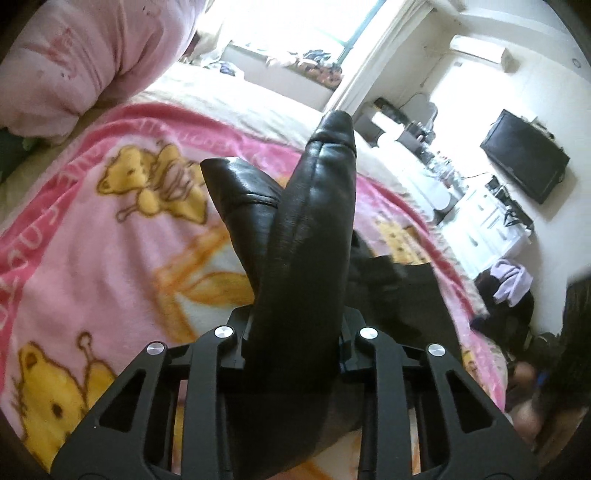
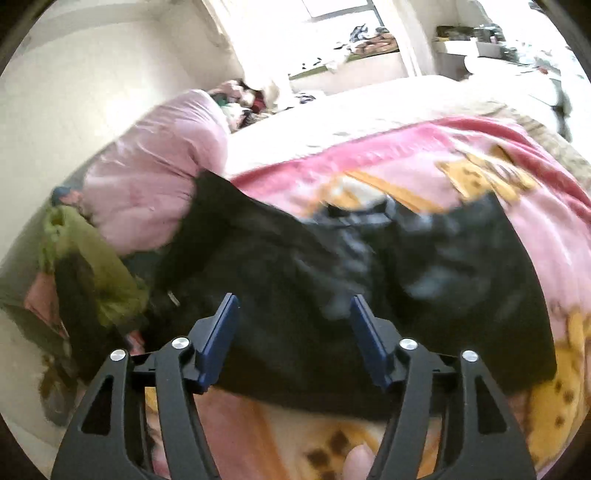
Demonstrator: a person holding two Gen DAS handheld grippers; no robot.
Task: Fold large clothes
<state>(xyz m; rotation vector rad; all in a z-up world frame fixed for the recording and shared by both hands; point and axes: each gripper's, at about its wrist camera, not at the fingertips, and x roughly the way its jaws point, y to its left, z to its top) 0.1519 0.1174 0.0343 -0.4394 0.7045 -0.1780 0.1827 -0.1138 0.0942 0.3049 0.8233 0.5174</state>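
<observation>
Black leather jacket (image 2: 332, 266) sleeve (image 1: 314, 229) is clamped in my left gripper (image 1: 295, 343), so I'd carry it across low, centre frame, right gripper (image 2: 293, 332) spread, empty.

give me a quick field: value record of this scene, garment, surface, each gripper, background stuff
garment: black leather jacket, spread on the bed
surface: pink bear-print blanket
left gripper: shut on a jacket sleeve, which sticks up past the fingers
right gripper: open, empty, over the jacket
beside jacket: pink puffy coat, green garment
background: window, wall TV
</observation>
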